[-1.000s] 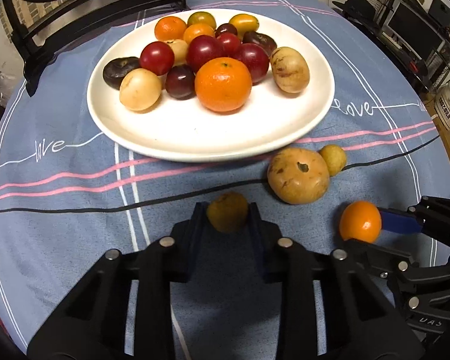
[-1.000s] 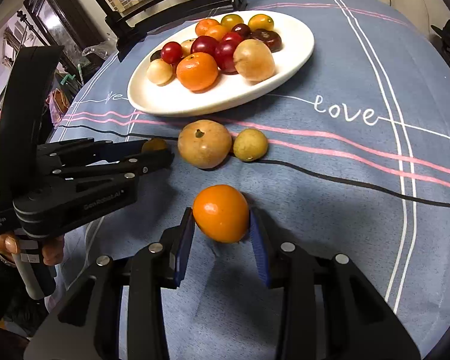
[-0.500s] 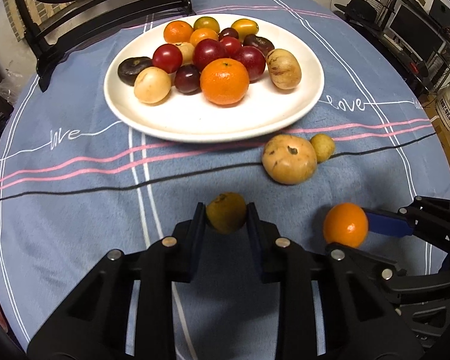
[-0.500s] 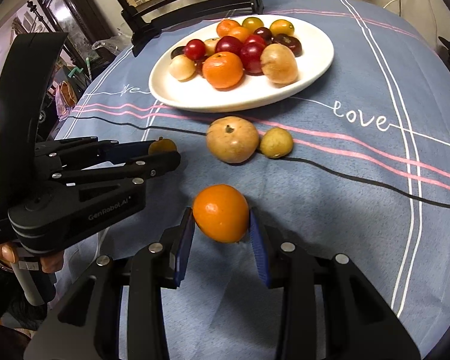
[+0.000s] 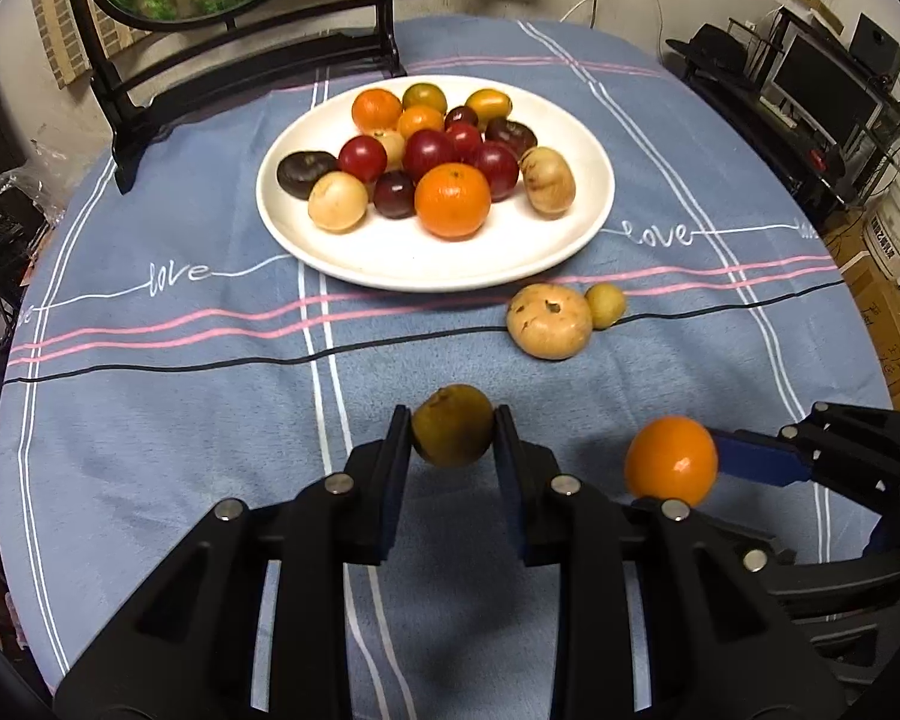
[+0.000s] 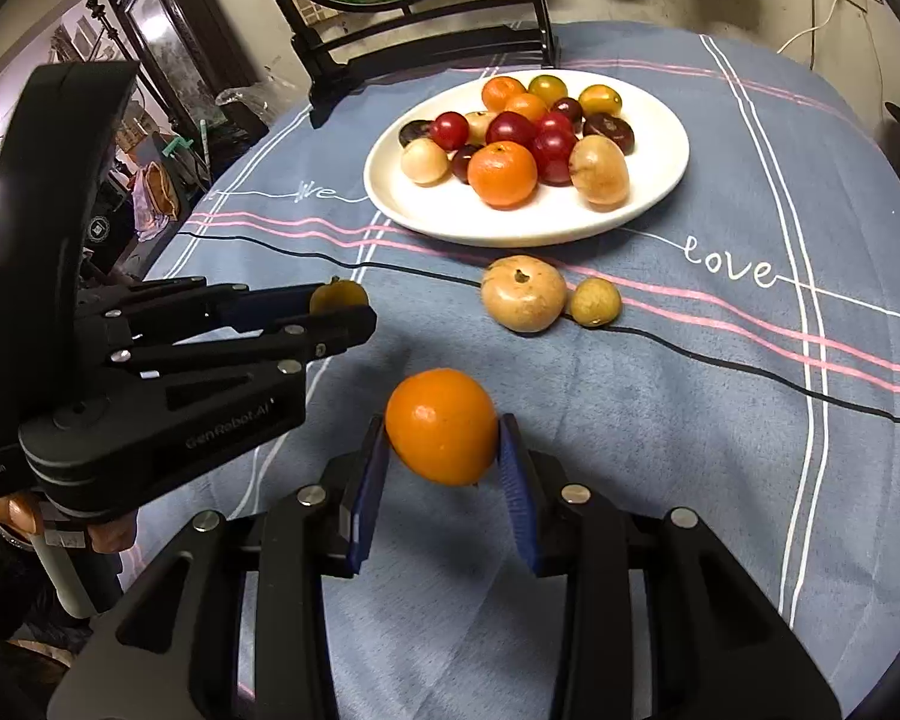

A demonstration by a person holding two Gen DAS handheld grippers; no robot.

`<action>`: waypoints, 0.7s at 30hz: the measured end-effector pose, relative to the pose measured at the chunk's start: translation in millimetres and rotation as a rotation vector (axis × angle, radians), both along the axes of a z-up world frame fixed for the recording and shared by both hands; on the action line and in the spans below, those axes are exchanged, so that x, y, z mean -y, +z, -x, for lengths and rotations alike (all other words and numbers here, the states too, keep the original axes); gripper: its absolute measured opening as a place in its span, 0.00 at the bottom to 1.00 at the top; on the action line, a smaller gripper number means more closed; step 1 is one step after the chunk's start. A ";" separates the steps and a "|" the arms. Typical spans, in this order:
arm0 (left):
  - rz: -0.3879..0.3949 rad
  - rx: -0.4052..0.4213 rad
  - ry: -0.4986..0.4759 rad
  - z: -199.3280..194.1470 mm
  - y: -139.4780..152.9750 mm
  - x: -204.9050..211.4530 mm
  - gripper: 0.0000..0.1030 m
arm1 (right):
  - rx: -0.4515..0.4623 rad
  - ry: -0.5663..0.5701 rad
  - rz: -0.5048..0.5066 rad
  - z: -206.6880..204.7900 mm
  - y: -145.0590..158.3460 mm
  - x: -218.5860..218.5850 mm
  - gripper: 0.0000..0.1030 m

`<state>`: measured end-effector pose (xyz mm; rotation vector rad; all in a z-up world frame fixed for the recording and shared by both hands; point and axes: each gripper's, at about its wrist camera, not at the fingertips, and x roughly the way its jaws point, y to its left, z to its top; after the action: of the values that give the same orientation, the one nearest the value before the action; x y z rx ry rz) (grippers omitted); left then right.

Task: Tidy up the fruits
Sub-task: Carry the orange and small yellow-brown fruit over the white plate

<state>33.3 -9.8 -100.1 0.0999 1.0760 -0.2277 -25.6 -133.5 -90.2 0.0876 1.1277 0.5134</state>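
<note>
My left gripper (image 5: pixel 453 429) is shut on a small brownish-yellow fruit (image 5: pixel 453 425) and holds it above the blue tablecloth. My right gripper (image 6: pixel 443 429) is shut on an orange (image 6: pixel 442 425), also lifted; the orange shows in the left wrist view (image 5: pixel 671 459) too. A white plate (image 5: pixel 390 264) with several oranges, red plums and tan fruits stands farther back. A large tan fruit (image 5: pixel 549 321) and a small yellow-green one (image 5: pixel 605 305) lie on the cloth in front of the plate.
A black framed mirror stand (image 5: pixel 240 54) rises behind the plate. The round table's edge (image 5: pixel 6 420) curves at left and right. Shelves with electronics (image 5: pixel 822 96) stand off to the right. The left gripper's body (image 6: pixel 150 360) fills the left of the right wrist view.
Both grippers have risen and drawn back from the plate with their fruits held; the plate and the two loose fruits look farther away now.
</note>
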 end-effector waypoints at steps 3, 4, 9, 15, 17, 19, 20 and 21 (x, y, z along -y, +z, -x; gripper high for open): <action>0.001 0.008 0.002 2.6 4.6 -0.6 0.27 | -0.005 0.013 0.004 4.4 -0.9 -2.7 0.36; 0.002 0.009 0.003 2.4 5.2 -1.7 0.27 | -0.006 0.016 0.008 5.3 -1.5 -3.5 0.36; 0.017 0.033 0.003 1.9 16.2 -3.0 0.27 | 0.018 0.012 -0.006 2.1 8.8 -2.8 0.36; 0.041 0.084 0.015 -7.6 39.0 -8.0 0.27 | 0.102 -0.006 -0.026 -17.7 41.8 4.1 0.36; 0.055 0.096 0.024 -11.6 46.1 -11.9 0.27 | 0.123 -0.014 -0.027 -23.7 49.1 6.1 0.36; 0.062 0.101 0.029 -14.6 49.6 -14.4 0.27 | 0.140 -0.022 -0.033 -31.7 56.1 7.9 0.36; 0.062 0.104 0.031 -17.9 51.2 -15.6 0.27 | 0.145 -0.025 -0.032 -34.8 57.5 8.2 0.36; 0.059 0.107 0.034 -20.5 51.9 -15.9 0.27 | 0.151 -0.030 -0.031 -39.3 59.4 8.4 0.36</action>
<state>53.8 6.1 -48.2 0.0400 0.9635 -0.2210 13.7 -141.9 -30.8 0.0915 0.9698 0.5026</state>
